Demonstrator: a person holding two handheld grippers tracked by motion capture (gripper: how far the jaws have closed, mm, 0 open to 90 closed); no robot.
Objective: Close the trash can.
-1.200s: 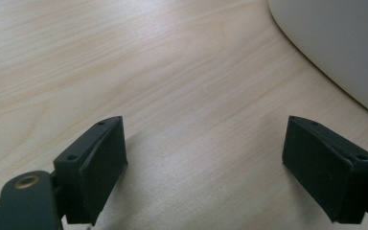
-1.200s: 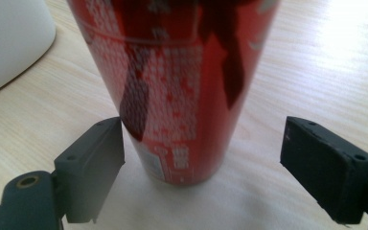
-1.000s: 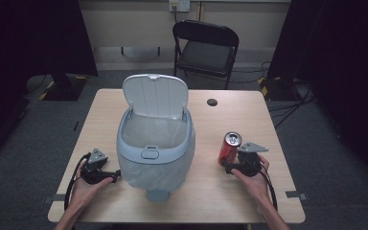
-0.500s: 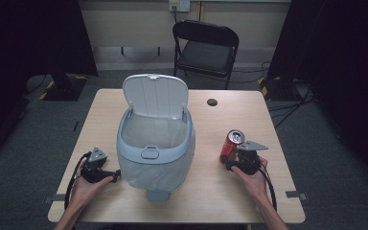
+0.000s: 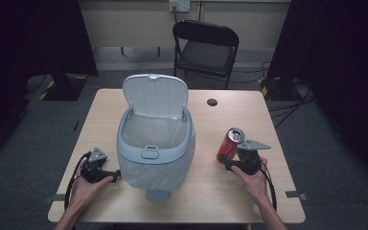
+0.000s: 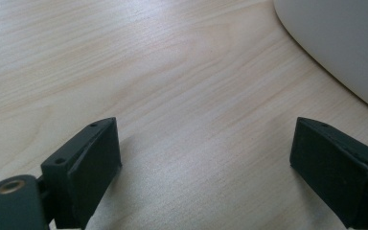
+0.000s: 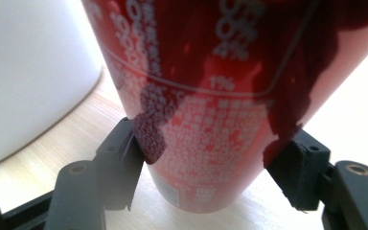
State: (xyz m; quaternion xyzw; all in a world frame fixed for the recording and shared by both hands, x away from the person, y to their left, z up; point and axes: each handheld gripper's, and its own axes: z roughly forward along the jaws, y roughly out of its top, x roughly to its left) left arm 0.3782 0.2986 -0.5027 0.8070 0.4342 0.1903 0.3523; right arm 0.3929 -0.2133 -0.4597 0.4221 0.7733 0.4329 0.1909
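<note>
I judge this a lab or studio set up for recording. My table (image 5: 230,196), pale wood, stands alone at frame centre on grey carpet (image 5: 24,182). Black curtains (image 5: 33,38) hang at upper left and upper right. One folding chair (image 5: 205,50) sits empty behind the table, top centre. A wall socket (image 5: 179,5) shows at the top edge. Cables (image 5: 292,103) lie on the floor at right. Tape marks (image 5: 294,194) sit beside the table's lower corners.
</note>
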